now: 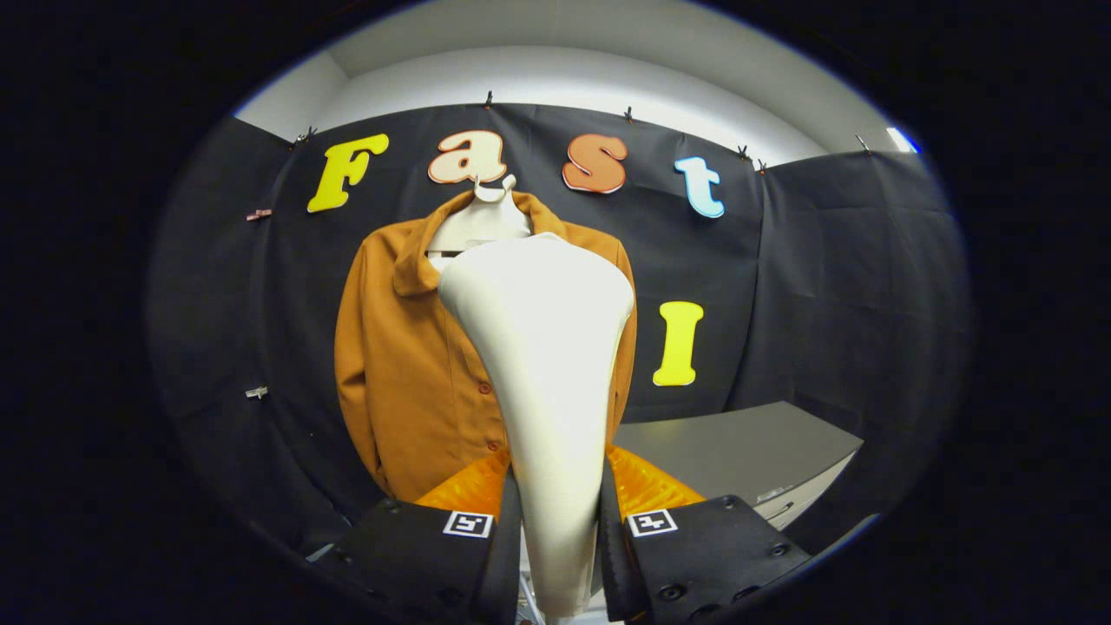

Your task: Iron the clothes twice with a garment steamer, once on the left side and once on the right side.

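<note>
Though upright, steamer (542, 365) between claw (560, 529) fingers.

Even, moderately bright light from above; the pale ceiling band glows without clipping. The cream garment steamer (547, 382) shows soft glare on its head. Straight lines bow strongly toward the rim, where sharpness and brightness fall off. The hand-held gripper (560, 529), clamping the steamer's handle, lies in shadow.

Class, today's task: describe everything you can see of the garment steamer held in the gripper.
The garment steamer is cream-white, smooth and glossy like plastic. It stands upright between the gripper's two black fingers, which press its narrow handle from both sides. Upward it widens into a broad, rounded head. The head covers the middle and right of the brown shirt hanging beyond it; whether they touch cannot be told. Its lower end is hidden.
</note>
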`<state>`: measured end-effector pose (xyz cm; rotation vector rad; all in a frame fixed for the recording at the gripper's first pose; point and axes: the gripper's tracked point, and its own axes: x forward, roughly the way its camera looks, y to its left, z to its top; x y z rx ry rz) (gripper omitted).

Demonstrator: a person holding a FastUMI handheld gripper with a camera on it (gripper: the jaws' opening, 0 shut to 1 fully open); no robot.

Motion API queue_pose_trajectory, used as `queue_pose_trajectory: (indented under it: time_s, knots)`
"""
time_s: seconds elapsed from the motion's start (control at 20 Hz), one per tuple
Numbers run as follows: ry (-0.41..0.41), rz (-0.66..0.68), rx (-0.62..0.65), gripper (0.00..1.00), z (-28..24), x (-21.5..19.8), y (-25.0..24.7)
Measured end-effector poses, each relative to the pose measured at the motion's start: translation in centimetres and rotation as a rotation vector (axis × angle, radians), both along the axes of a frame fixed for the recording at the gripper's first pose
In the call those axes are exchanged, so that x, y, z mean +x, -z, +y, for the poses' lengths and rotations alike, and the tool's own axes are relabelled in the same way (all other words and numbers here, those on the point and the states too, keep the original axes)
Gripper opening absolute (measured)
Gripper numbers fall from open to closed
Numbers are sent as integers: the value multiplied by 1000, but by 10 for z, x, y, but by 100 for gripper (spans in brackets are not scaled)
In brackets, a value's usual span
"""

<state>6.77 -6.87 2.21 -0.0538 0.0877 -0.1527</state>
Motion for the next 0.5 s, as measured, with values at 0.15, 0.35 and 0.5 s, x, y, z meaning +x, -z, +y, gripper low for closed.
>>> queue_pose_trajectory:
  time_s: [0.15,0.35,0.5]
  knots:
    - [-10,-52,0,41,-2,-4,-17]
    - [-22,-103,7,42,-5,-8,-31]
    - [-23,-127,11,41,-10,-10,-36]
